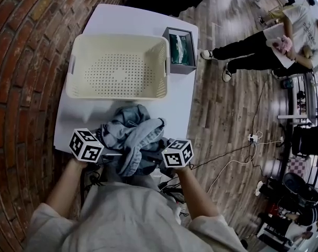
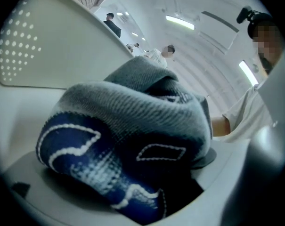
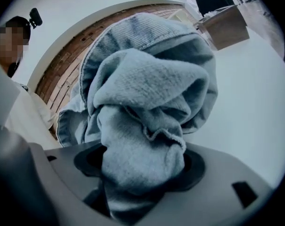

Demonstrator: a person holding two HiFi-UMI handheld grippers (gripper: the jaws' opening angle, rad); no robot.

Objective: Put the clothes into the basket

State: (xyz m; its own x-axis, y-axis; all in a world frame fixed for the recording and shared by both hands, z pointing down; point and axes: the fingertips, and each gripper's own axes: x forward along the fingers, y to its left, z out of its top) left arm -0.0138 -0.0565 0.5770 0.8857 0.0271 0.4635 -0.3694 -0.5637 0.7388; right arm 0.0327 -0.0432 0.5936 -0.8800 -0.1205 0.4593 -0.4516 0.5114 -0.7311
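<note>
In the head view, the heap of clothes (image 1: 132,135) lay on the near edge of the white table (image 1: 122,14), outside the cream basket (image 1: 72,67), which stood just beyond it with its perforated bottom bare. The left gripper (image 1: 107,154) was at the left side of the heap and the right gripper (image 1: 156,156) at its right side, both reaching into the cloth. A grey box (image 1: 186,67) stood at the far right of the table, touching the basket's right wall. A person (image 1: 264,43) stood on the wooden floor far to the right. In the left gripper view, a thick knitted cloth (image 2: 133,102), grey on top and dark blue with white lines below, filled the space between the jaws. The jaws stood wide apart around it, and I could not see the pads pressing on it. The basket's wall rose at the far left. In the right gripper view, a pale blue fleece cloth (image 3: 142,140) was bunched between the jaws, which pinched it. A denim piece (image 3: 133,32) curved over it from behind, and the white table lay to the right.
</note>
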